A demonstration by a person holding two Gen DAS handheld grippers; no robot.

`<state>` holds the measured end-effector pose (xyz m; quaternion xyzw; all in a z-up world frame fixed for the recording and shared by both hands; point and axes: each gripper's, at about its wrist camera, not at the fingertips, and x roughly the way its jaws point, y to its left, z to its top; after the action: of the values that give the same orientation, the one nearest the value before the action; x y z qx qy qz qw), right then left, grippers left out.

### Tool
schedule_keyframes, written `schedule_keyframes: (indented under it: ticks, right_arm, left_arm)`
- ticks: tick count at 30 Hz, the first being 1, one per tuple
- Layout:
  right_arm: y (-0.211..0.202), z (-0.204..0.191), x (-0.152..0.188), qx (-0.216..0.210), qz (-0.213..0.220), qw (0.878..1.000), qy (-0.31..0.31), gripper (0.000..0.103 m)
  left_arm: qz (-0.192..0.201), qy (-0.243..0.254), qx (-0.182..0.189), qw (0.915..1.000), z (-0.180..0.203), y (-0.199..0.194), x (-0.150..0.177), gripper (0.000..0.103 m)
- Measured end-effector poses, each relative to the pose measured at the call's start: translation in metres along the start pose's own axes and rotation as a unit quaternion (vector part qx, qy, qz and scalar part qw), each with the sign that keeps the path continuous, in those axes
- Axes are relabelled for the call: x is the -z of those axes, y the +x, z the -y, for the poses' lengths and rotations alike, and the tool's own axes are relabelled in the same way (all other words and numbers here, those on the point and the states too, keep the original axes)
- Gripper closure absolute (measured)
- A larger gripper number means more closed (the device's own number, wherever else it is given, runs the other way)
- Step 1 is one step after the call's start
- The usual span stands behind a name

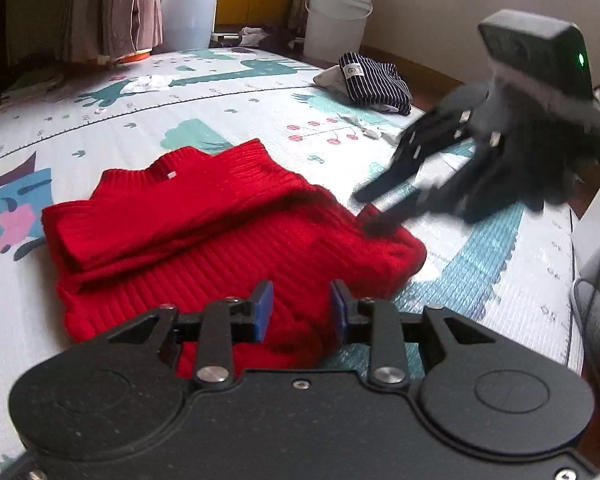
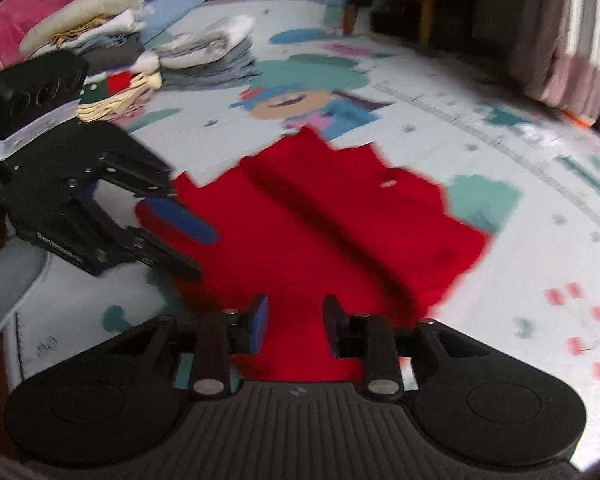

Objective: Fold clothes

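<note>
Both hand-held grippers, left (image 1: 300,312) and right (image 2: 294,326), hover open and empty over one red sweater (image 1: 220,232) on the play mat (image 1: 240,100), with bare mat around every edge

The sweater (image 1: 204,232) is bright red with knitted ribs; the play mat (image 1: 260,96) is white with teal dinosaurs and little red cherries; a folded shirt (image 1: 374,82) is dark blue with thin white stripes; two buckets (image 1: 190,8) are white; both grippers (image 2: 294,326) are black with blue pads (image 1: 263,310).
</note>
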<state>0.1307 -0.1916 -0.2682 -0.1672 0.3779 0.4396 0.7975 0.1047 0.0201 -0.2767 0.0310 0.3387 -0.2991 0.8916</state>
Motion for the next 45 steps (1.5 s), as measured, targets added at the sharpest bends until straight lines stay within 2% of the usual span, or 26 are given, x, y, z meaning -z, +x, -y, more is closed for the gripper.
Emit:
schedule_keyframes:
  ticks: [2,6,9,12,15,17,20,22,24,27,31,34,38,40,42,45]
  right_arm:
    - [0.017,-0.005,0.000,-0.008,-0.012,1.000,-0.004,0.074]
    - [0.047,-0.007,0.007,-0.011,-0.052,0.999,0.009,0.072]
    - [0.051,-0.012,0.010,-0.010,-0.043,0.999,-0.003,0.071]
    - [0.039,-0.018,0.004,-0.005,-0.024,0.999,-0.023,0.071]
    - [0.027,-0.019,0.004,0.021,0.004,0.999,-0.036,0.071]
    - [0.022,-0.015,0.006,0.033,0.011,0.999,-0.036,0.071]
    - [0.019,-0.006,0.017,0.048,0.010,0.998,-0.031,0.071]
    - [0.025,-0.001,0.026,0.048,-0.007,0.999,-0.020,0.071]
    - [0.033,0.004,0.039,0.042,-0.024,0.999,-0.011,0.070]
    - [0.030,0.002,0.038,0.042,-0.016,0.999,-0.018,0.070]
    - [0.009,0.001,0.035,0.059,0.016,0.998,-0.019,0.071]
    - [0.001,0.004,0.040,0.076,0.025,0.997,-0.008,0.071]
    - [0.020,0.017,0.050,0.054,-0.016,0.998,0.014,0.066]
    - [0.022,0.016,0.051,0.050,-0.009,0.999,0.002,0.065]
    - [0.020,0.016,0.046,0.051,-0.015,0.999,0.001,0.065]
    - [0.010,0.012,0.044,0.067,0.006,0.998,-0.002,0.063]
  left_arm:
    - [-0.004,0.004,-0.003,1.0000,0.001,0.007,0.001,0.073]
    - [-0.038,0.012,0.004,0.9992,-0.003,0.025,0.014,0.073]
    - [-0.047,0.047,0.008,0.9977,0.000,0.030,0.019,0.073]
    - [-0.026,0.041,0.000,0.9988,-0.001,0.016,0.011,0.073]
    - [-0.004,0.033,-0.032,0.9989,-0.010,0.001,0.011,0.072]
    - [0.001,0.019,-0.049,0.9986,-0.019,-0.006,0.016,0.067]
    - [0.002,0.007,-0.072,0.9974,-0.033,-0.015,0.028,0.065]
    - [-0.012,0.004,-0.080,0.9967,-0.038,-0.013,0.035,0.065]
    - [-0.033,0.010,-0.079,0.9963,-0.040,-0.002,0.041,0.064]
    - [-0.030,0.024,-0.077,0.9962,-0.039,0.001,0.037,0.064]
    - [0.010,0.028,-0.091,0.9954,-0.036,-0.027,0.033,0.064]
    - [0.022,0.024,-0.101,0.9944,-0.037,-0.042,0.039,0.064]
    - [-0.022,-0.004,-0.099,0.9948,-0.050,-0.027,0.060,0.064]
    - [-0.016,0.013,-0.093,0.9954,-0.050,-0.026,0.064,0.064]
    - [-0.026,0.015,-0.087,0.9958,-0.051,-0.027,0.058,0.064]
    - [-0.006,0.022,-0.093,0.9954,-0.050,-0.042,0.048,0.064]
